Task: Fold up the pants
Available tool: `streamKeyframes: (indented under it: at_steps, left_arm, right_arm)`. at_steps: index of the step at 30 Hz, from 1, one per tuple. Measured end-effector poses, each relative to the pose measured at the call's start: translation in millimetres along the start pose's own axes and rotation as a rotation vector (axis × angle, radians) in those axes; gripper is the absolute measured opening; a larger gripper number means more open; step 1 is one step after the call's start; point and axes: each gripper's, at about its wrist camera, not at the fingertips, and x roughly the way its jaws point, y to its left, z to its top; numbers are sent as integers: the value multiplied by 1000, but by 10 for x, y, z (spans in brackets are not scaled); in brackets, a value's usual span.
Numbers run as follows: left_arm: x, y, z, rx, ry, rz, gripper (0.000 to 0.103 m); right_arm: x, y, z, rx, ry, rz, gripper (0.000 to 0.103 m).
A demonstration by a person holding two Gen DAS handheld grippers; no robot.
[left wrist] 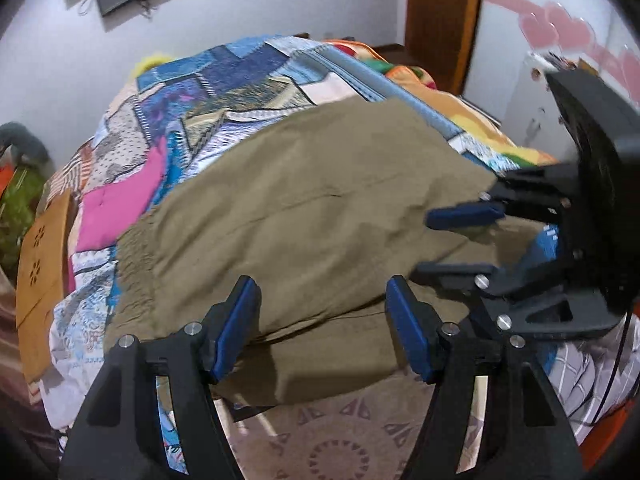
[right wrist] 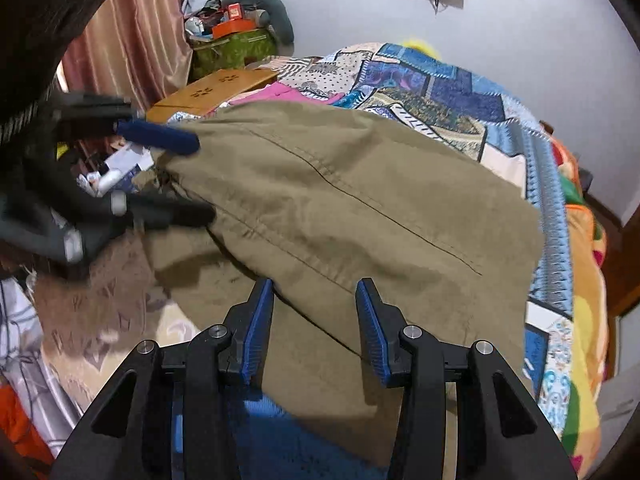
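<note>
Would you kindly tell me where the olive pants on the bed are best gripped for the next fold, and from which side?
Probably at the near edge of the pants, where the folded top layer ends in a raised lip above the layer beneath. Come from the near side of the quilt, each tool low and pointing forward: the left tool and right tool stand open just before that edge, so a pad could slip under.

Home bedrm: bed w/ patchwork quilt [left wrist: 224, 92], curtain [right wrist: 132, 28].

The pants [left wrist: 320, 208] are plain olive-khaki. The quilt [left wrist: 224, 92] is patchwork: blue prints, a pink block, dotted cream. A blanket [left wrist: 452, 104] shows orange, yellow and green. Both grippers [left wrist: 322, 328] [right wrist: 315, 328] are black with blue pads. The curtain [right wrist: 132, 36] is rusty pink.
</note>
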Motion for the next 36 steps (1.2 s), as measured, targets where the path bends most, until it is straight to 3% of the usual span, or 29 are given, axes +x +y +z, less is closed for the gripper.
streamKeyframes:
  at_steps: [1, 5, 7, 9, 10, 14, 21, 32, 34, 36]
  left_arm:
    - [35, -27, 0, 9, 7, -2, 67]
    - [159, -87, 11, 43, 26, 29, 67]
    - [198, -78, 25, 45, 37, 41, 63]
    - [183, -56, 50, 34, 37, 61, 39]
    - [153, -37, 67, 26, 31, 63, 33]
    - [-25, 24, 95, -12, 1, -6, 24]
    - [-139, -65, -22, -13, -3, -45, 23]
    - [-184, -40, -261, -61, 30, -93, 25]
    - [-250, 26, -280, -86, 34, -113, 29]
    - [-333, 119, -286, -116, 20, -106, 44]
  right_arm:
    - [15, -10, 5, 2, 0, 9, 37]
    - [10, -14, 50, 13, -23, 40, 9]
    - [-39, -12, 87, 23, -44, 41, 7]
    - [-112, -18, 110, 30, -67, 44, 6]
    - [-147, -29, 122, 37, -72, 51, 6]
    - [-309, -31, 122, 50, -88, 72, 6]
    - [-509, 108, 40, 41, -84, 81, 6]
    - [-389, 116, -229, 136, 4, 81, 7]
    - [-430, 91, -242, 149, 9, 73, 7]
    - [-497, 22, -251, 169, 12, 54, 8]
